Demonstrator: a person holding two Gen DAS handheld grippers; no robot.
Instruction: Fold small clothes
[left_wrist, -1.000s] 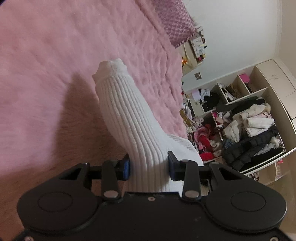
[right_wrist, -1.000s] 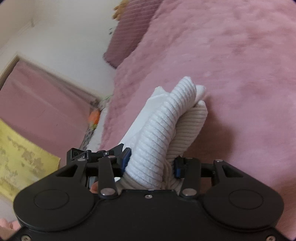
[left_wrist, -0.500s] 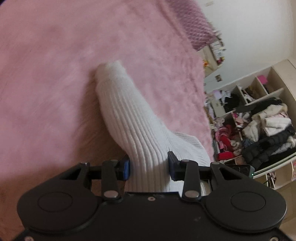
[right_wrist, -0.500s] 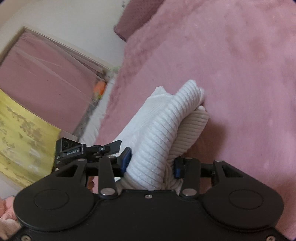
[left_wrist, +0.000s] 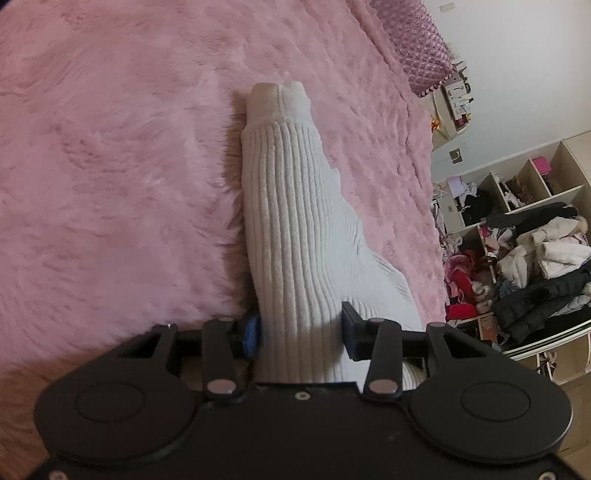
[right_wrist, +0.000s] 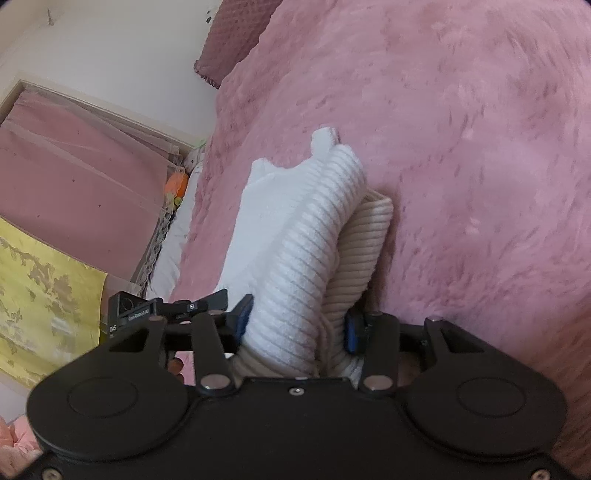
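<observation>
- The white ribbed sock (left_wrist: 291, 221) lies stretched on the pink fluffy blanket (left_wrist: 110, 166), its cuff end far from the cameras, not near any blanket edge.
- The left gripper (left_wrist: 300, 328) has the sock between its jaws; they have just been opening, and a small gap shows at the right pad.
- The right gripper (right_wrist: 297, 325) is closed on the bunched sock (right_wrist: 306, 258), both pads pressing.

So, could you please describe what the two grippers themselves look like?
Both are matte black. The left gripper and right gripper each have a wide body with two round embossed discs, silver screws and blue-padded fingers.
</observation>
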